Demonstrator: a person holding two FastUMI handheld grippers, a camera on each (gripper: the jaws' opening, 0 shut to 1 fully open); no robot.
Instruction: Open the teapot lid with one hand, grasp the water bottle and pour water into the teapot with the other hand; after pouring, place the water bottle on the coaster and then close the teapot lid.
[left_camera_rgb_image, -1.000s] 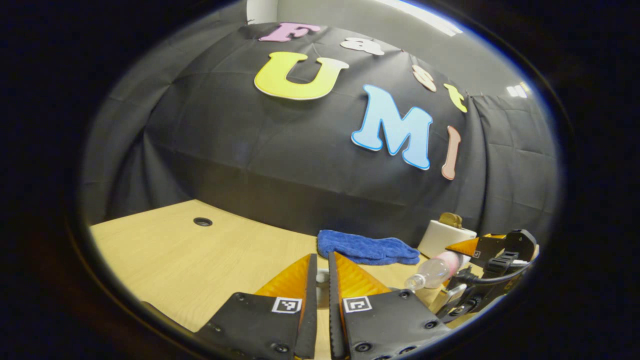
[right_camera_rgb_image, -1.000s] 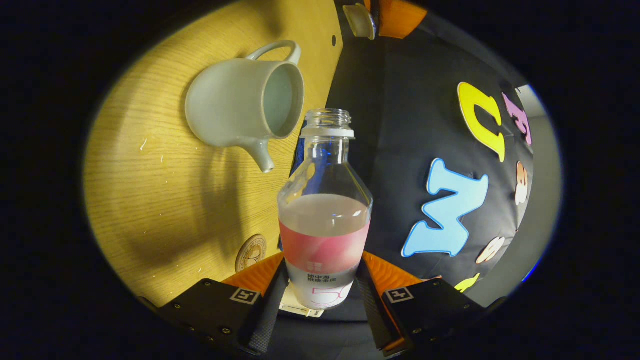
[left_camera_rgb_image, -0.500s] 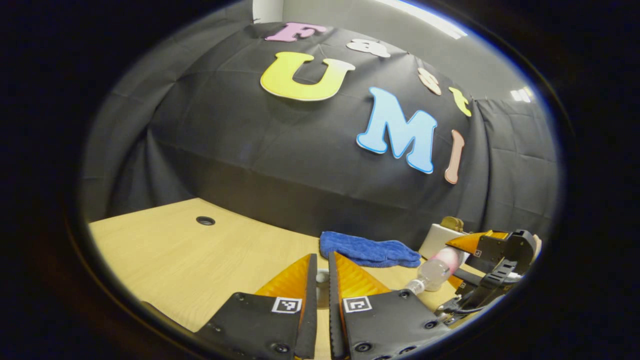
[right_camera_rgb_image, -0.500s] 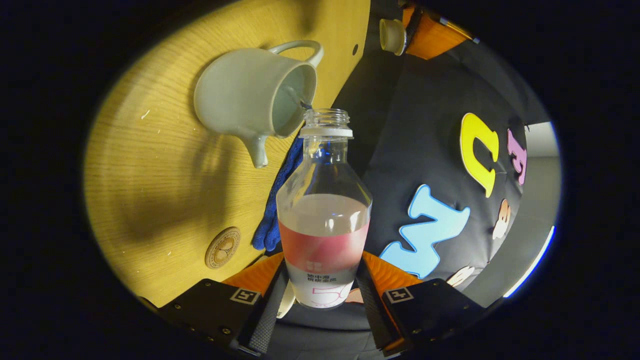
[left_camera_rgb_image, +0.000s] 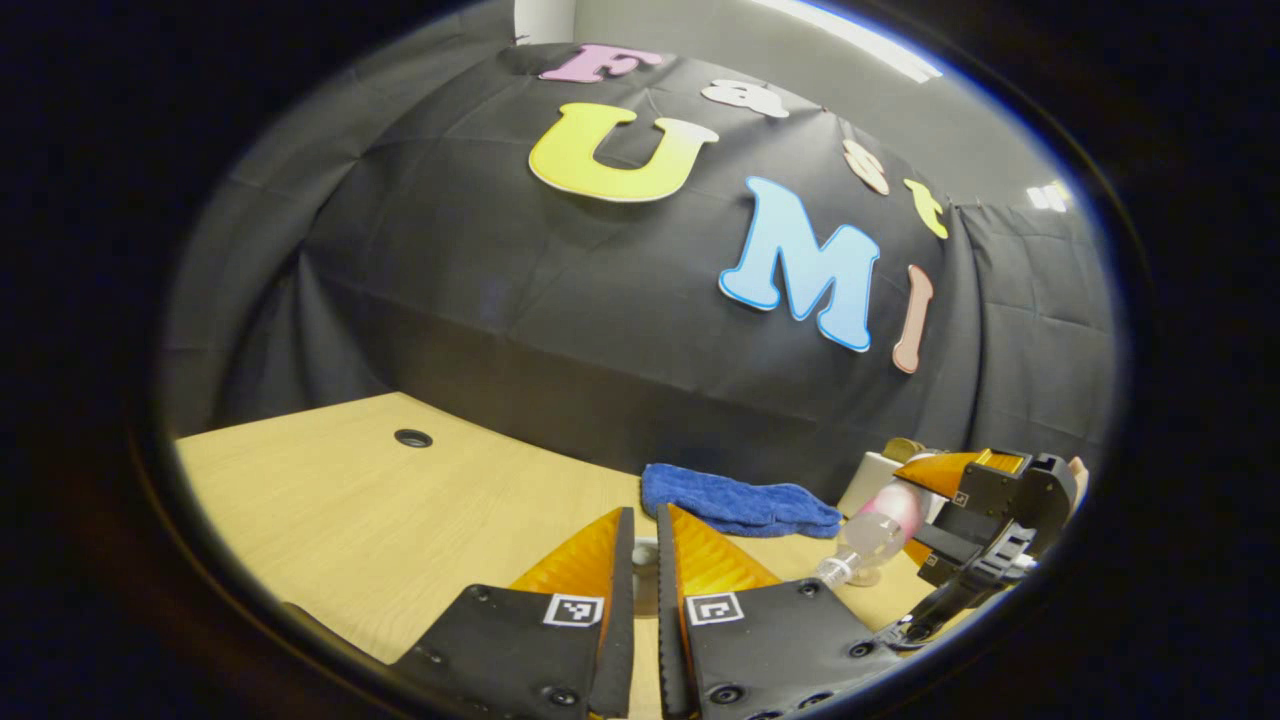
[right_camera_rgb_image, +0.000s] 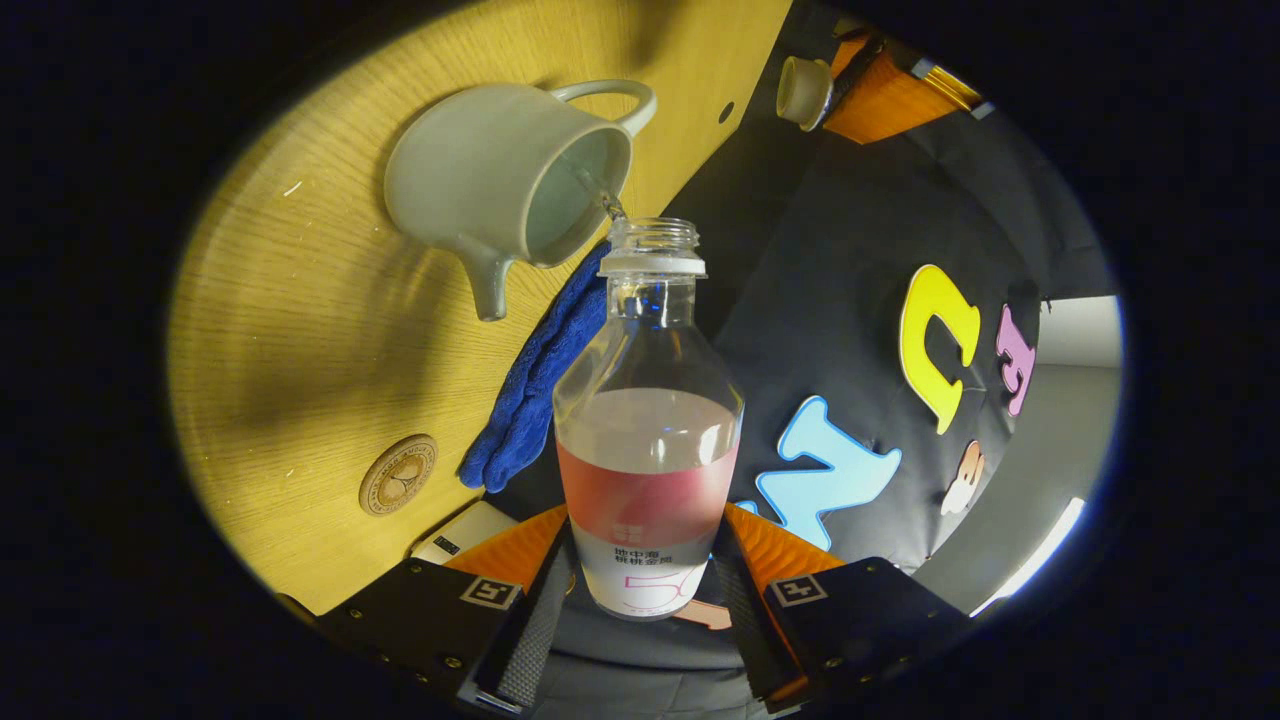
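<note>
One thin stream leaves the water bottle (right_camera_rgb_image: 650, 420), tipped with its long axis aimed neck-first at the open teapot (right_camera_rgb_image: 510, 185); the mouth sits just beside the rim. Right tongs (right_camera_rgb_image: 648, 590) clamp the bottle's base from both sides. The teapot stands on the worktop (right_camera_rgb_image: 300, 330), a blue cloth (right_camera_rgb_image: 530, 390) beside it. The round coaster (right_camera_rgb_image: 398, 474) lies on the near side of the teapot, towards the right tongs, so that hand is nearer for the set-down. Left tongs (left_camera_rgb_image: 645, 590) are nearly closed on the teapot lid (right_camera_rgb_image: 803, 90), held well apart from the pot.
</note>
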